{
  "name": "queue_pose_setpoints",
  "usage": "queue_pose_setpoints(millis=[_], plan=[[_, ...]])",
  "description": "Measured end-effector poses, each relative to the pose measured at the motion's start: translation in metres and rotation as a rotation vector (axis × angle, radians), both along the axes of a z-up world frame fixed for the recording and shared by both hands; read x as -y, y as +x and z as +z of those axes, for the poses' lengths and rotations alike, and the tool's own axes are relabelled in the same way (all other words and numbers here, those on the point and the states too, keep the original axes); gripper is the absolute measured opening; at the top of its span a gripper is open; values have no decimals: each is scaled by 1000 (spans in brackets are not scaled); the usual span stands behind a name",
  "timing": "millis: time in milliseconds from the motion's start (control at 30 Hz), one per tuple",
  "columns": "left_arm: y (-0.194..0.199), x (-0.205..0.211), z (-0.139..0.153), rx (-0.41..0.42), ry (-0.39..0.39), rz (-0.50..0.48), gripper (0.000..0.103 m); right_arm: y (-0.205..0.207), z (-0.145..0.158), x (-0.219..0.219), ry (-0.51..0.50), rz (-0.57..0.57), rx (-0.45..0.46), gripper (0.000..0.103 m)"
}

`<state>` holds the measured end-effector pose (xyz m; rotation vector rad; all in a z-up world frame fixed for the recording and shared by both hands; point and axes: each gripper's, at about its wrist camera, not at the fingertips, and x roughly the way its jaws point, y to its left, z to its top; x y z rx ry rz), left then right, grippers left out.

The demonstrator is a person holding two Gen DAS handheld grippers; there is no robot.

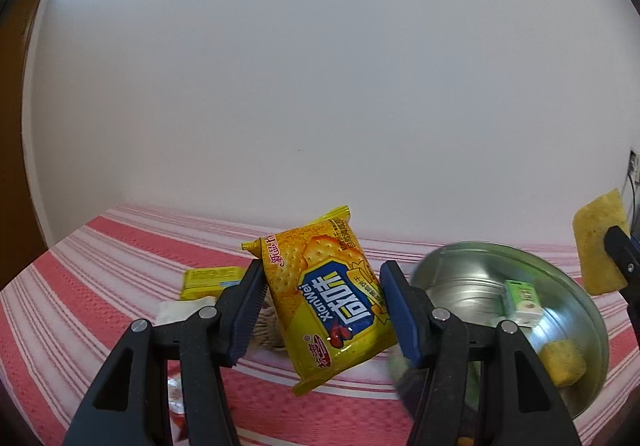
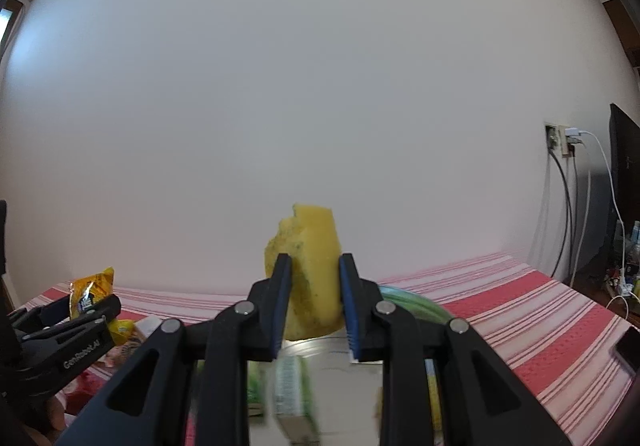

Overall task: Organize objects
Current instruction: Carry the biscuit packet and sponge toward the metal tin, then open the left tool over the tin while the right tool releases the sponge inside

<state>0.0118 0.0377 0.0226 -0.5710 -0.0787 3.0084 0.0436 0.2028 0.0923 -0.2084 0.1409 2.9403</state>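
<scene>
My left gripper (image 1: pixel 322 292) is shut on a yellow cracker packet (image 1: pixel 328 302) and holds it above the red striped cloth (image 1: pixel 100 270). My right gripper (image 2: pixel 314 294) is shut on a yellow sponge (image 2: pixel 310 270), held above a metal bowl (image 2: pixel 344 386). The bowl (image 1: pixel 472 278) holds a small green carton (image 1: pixel 522 302) and a second yellow sponge piece (image 1: pixel 562 364). In the left wrist view the held sponge (image 1: pixel 598 246) shows at the far right. In the right wrist view the left gripper (image 2: pixel 76 320) with the packet (image 2: pixel 90 292) shows at the left.
A flat yellow packet (image 1: pixel 208 282) and a white packet (image 1: pixel 176 312) lie on the cloth behind the left gripper, with a straw-coloured item (image 1: pixel 266 326). A white wall stands behind the table. A wall socket (image 2: pixel 560 139) with cables and a dark monitor (image 2: pixel 624 181) are at the right.
</scene>
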Motion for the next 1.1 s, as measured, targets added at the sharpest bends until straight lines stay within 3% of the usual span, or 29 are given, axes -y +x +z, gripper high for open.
queue_pose_setpoints(millis=[267, 667, 1100], plan=[[3, -30, 2, 2, -25, -71, 60, 5, 7, -30, 18, -68, 16, 24], [-1, -98, -7, 60, -66, -171, 60, -18, -26, -79, 85, -115, 115, 24], [-12, -126, -35, 149, -138, -202, 61, -41, -52, -93, 80, -58, 253, 24]])
